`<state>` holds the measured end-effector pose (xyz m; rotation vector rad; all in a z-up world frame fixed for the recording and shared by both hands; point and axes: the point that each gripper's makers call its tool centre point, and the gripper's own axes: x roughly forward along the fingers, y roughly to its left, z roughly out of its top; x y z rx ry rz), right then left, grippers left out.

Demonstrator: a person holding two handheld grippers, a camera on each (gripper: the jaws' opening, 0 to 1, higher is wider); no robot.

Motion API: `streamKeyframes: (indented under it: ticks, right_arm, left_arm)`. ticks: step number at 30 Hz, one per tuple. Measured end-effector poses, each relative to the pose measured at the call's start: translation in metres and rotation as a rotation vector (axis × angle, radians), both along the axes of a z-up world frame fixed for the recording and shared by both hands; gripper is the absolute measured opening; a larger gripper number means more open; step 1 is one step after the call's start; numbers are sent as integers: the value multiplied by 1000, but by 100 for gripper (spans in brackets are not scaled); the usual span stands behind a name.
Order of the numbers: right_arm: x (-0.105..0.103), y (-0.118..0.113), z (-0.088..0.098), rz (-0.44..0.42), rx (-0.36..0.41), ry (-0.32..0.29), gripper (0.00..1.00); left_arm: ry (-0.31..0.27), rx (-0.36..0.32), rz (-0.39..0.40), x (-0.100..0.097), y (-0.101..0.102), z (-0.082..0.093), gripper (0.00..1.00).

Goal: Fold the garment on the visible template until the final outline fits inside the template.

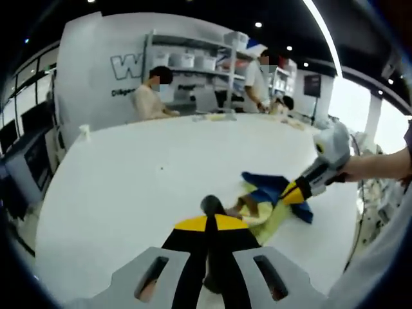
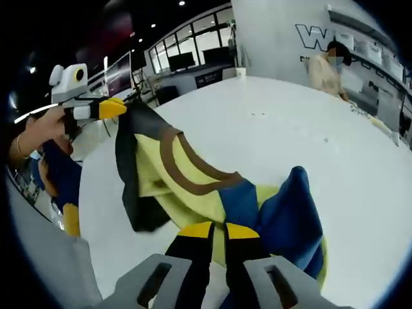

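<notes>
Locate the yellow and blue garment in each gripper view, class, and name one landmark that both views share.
Left gripper view: the garment lies bunched on the white table, right of centre, just beyond the left gripper, with the right gripper on it.
Right gripper view: the garment spreads across the centre, lifted at upper left by the left gripper.
Shared landmark: the wall lettering.

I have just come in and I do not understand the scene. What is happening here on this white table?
A person is working on a garment, yellow, blue and brown, with a gripper in each hand. The left gripper holds one dark edge lifted above the white table, and the right gripper is shut on the cloth near its blue part. The garment is bunched, not yet folded flat. Two other people stand at the far side.
</notes>
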<state>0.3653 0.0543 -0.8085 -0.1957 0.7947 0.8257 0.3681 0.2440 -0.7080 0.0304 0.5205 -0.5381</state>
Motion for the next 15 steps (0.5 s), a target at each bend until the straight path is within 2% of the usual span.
streamKeyframes:
  ticks: [3, 8, 13, 15]
  right_arm:
    - [6, 5, -7, 37, -49, -44, 13]
    - [11, 7, -18, 47, -81, -39, 10]
    - [15, 9, -35, 102, -157, -73, 9]
    - [17, 9, -36, 119, -194, -95, 7]
  left_arm:
    - [9, -5, 8, 0, 1, -2, 0]
    - [20, -9, 13, 1, 4, -6, 0]
    - [40, -12, 18, 3, 6, -9, 0]
    - [44, -14, 19, 3, 7, -11, 0]
